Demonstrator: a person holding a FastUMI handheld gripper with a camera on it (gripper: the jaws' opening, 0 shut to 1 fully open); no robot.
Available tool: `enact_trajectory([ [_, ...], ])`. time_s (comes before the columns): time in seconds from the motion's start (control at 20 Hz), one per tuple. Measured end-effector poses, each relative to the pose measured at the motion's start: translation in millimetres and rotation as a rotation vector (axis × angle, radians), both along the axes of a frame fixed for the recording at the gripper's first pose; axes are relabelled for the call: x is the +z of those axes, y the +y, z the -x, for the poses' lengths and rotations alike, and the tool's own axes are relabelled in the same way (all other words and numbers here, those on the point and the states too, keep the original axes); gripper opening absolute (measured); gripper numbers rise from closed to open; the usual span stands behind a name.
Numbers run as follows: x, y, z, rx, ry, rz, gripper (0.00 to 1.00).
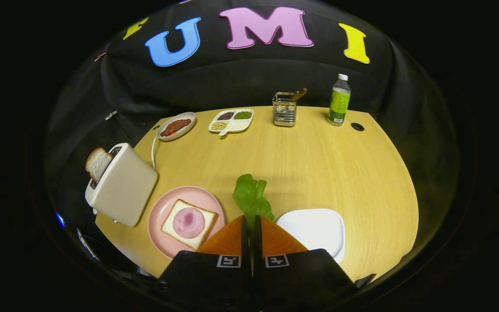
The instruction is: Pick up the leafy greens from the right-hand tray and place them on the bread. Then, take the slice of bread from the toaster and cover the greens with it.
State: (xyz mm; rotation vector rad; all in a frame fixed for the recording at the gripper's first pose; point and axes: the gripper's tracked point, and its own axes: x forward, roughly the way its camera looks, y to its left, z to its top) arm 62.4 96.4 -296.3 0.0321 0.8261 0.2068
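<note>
The jaws (pixel 251 225) were pressed almost together, pinching the leafy greens (pixel 251 198) by the stem; the leaves stuck up just ahead of the fingertips, above the desk (pixel 319 164); greens sat between the pink plate (pixel 163 208) and the white tray (pixel 319 227), touching neither as far as I could tell. On the pink plate lay a slice of bread (pixel 169 225) with a round of ham (pixel 188 222) on top; plate was just left of the fingers. White tray was just right of the fingers. Toaster (pixel 124 186) stood left of the pink plate, close beside it, tilted in the view; a second bread slice (pixel 98 163) poked out of its slot; cord ran from it toward the back. Far side of the desk: oval dish with meat (pixel 176 126), divided dish of seeds (pixel 231 120), metal holder with a wooden handle in it (pixel 285 109), green bottle (pixel 339 100), all well apart from the jaws.
</note>
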Motion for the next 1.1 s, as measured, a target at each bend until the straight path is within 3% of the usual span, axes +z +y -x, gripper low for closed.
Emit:
enact_trajectory([
  [0.55, -14.5, 122.3, 12.0, 0.155, 0.028, 0.012, 0.05],
  [1.1, -45.1, 142.4, 14.0, 0.168, 0.037, 0.109, 0.14],
])
